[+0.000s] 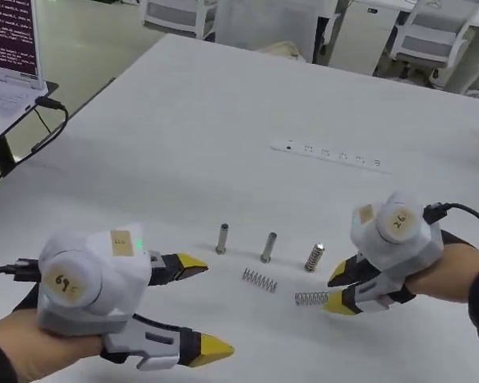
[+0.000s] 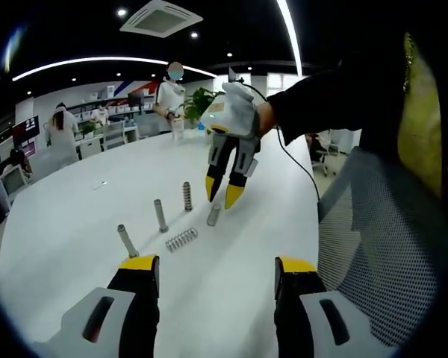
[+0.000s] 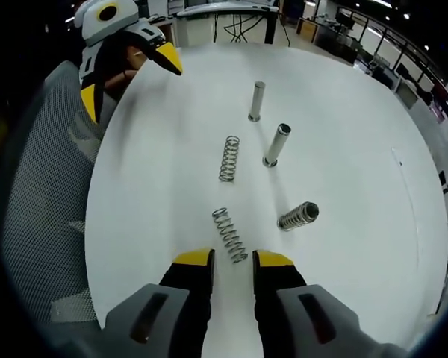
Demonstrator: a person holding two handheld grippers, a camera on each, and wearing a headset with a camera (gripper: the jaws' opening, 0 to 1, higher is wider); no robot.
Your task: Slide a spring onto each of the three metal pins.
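Right hand-held gripper (image 3: 233,259), jaws narrow, straddles a loose spring (image 3: 228,233); better pinch gently; left hand-held gripper (image 2: 216,263) wide

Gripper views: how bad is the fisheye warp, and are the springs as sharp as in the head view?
Head view: even light, faint shadows, springs and pins sharp. Left gripper view: table edge bows, ceiling strip lights glare. Right gripper view: table warped round, near spring crisp.
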